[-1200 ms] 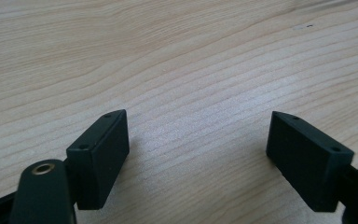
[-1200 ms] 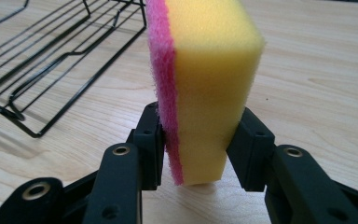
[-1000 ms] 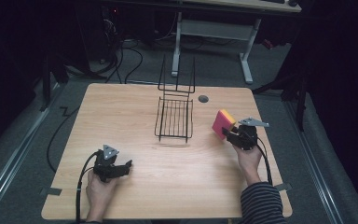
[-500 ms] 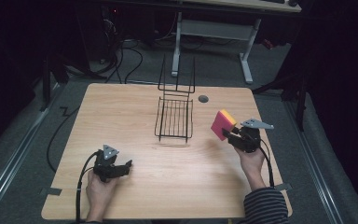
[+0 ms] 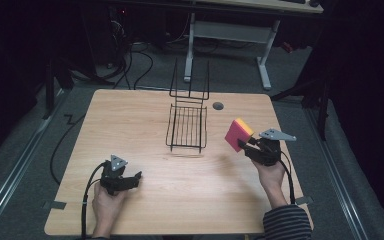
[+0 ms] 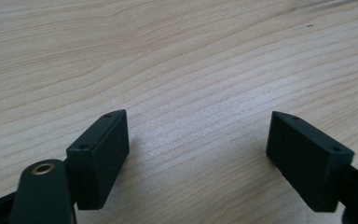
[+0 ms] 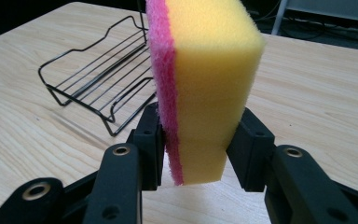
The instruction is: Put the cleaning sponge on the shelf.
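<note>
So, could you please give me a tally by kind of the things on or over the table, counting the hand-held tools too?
Sponge, yellow with a pink face, clamped in the right tool: 1
Black wire rack: 1
Hand-held tools, the right one and the open left tool: 2
Total: 4

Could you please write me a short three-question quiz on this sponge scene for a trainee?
1. True or false: the right gripper is shut on the sponge.
2. What stands between the jaws of the left gripper? A) the sponge B) nothing C) a cable
3. Which thing stands on the table left of the sponge in the high view?

Key: 1 true; 2 B; 3 the wire basket.
</note>
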### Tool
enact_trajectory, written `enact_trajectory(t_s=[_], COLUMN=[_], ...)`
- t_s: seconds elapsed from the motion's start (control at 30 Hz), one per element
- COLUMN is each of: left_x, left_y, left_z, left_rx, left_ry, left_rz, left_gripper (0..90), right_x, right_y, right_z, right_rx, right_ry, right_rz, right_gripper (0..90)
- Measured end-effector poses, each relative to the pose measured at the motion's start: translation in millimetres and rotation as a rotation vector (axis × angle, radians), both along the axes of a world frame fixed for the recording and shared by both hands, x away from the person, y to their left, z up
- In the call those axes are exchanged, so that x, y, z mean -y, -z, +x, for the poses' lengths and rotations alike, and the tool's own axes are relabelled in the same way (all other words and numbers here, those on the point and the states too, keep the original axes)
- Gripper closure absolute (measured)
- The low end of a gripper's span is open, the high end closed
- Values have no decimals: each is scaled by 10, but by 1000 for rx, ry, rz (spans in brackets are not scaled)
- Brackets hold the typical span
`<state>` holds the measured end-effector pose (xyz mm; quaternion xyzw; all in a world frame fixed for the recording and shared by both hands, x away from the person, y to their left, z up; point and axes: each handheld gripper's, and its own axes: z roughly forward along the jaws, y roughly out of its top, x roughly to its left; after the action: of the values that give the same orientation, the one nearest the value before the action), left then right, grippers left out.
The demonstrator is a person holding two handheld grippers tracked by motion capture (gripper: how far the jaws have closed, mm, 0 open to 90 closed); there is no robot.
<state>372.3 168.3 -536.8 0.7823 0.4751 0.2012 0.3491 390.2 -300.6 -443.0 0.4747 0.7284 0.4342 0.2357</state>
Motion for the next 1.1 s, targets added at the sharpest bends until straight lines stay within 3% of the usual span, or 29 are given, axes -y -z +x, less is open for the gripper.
enact_trajectory(t_s=[0.5,1.1], left_x=[1,1], left_y=[0,0], left_z=[0,0], left_rx=[0,0], left_ry=[0,0], left_rz=[0,0], left_gripper=[216,216], right_x=[-88,-283], right_y=[-126,-261], right_z=[-100,-75], right_rx=[24,43], right_ry=[-45,-106], right_rz=[11,10], right_gripper=[603,603])
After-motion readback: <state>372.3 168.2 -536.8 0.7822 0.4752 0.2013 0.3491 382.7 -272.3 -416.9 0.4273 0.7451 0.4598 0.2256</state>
